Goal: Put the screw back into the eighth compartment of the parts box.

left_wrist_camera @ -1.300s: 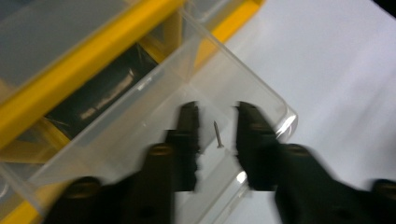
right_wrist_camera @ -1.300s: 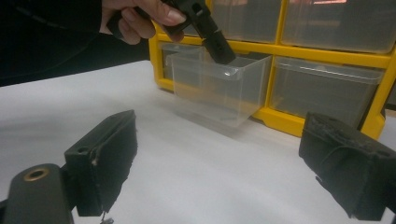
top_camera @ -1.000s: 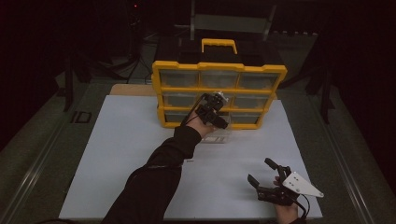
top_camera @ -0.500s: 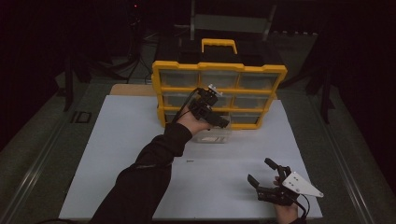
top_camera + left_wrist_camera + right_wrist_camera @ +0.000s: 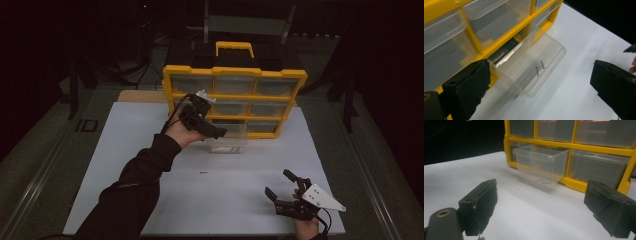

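A yellow organizer (image 5: 235,80) with clear drawers stands at the back of the white mat (image 5: 125,165). One clear drawer (image 5: 227,144) is pulled out in front of it, its base on the mat. In the left gripper view this drawer (image 5: 549,50) holds two small screws (image 5: 537,71). My left gripper (image 5: 216,133) hovers at the drawer's left, above its rim. Its jaws have just been opening and stand open (image 5: 541,66) with nothing between them. My right gripper (image 5: 278,182) rests open near the mat's front right corner, facing the drawer (image 5: 540,167), its jaws (image 5: 541,186) also holding nothing.
One loose screw (image 5: 202,172) lies on the mat between the drawer and the front edge. A dark case with a yellow handle (image 5: 235,47) sits behind the organizer. The person's left sleeve (image 5: 135,190) crosses the mat's front left.
My left hand has drawn back to the left and risen a little from the drawer, and its jaws have opened. The drawer and the right gripper have not moved.
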Motion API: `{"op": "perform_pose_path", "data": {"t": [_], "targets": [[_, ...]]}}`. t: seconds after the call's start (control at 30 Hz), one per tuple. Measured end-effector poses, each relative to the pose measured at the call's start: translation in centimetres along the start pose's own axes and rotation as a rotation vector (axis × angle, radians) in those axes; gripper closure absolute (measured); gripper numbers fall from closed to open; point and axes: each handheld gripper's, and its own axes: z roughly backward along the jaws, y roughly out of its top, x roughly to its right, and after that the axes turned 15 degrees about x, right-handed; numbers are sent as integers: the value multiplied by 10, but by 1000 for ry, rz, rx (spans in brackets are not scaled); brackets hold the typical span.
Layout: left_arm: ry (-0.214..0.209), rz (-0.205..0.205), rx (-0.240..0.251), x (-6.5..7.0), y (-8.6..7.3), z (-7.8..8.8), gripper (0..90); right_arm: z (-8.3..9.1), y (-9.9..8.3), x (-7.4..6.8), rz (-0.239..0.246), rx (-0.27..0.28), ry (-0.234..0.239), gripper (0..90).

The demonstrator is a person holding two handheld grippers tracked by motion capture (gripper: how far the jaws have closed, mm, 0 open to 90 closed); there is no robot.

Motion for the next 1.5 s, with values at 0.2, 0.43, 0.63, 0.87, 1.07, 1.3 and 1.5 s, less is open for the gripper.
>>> {"op": "perform_pose_path", "data": {"t": [0.2,0.43,0.63,0.87,1.07,1.3,1.5], "targets": [[-20,-17,23,-1,-13,16,32,0,0,0,1,-3,2,116],[-37,-23,38,-2,-31,25,34,-1,0,-1,1,-3,2,116],[-85,-33,51,-2,-50,24,37,-1,0,-1,1,-3,2,116],[-132,-43,20,-1,-75,14,85,-1,0,-1,0,-6,2,116],[-177,-72,-36,4,-96,0,98,-1,0,-1,1,-7,3,116],[-213,-89,-67,4,-118,-13,188,0,0,-1,0,-6,4,116],[-214,-109,-95,3,-132,-24,339,0,0,-1,1,-7,4,116]]}}
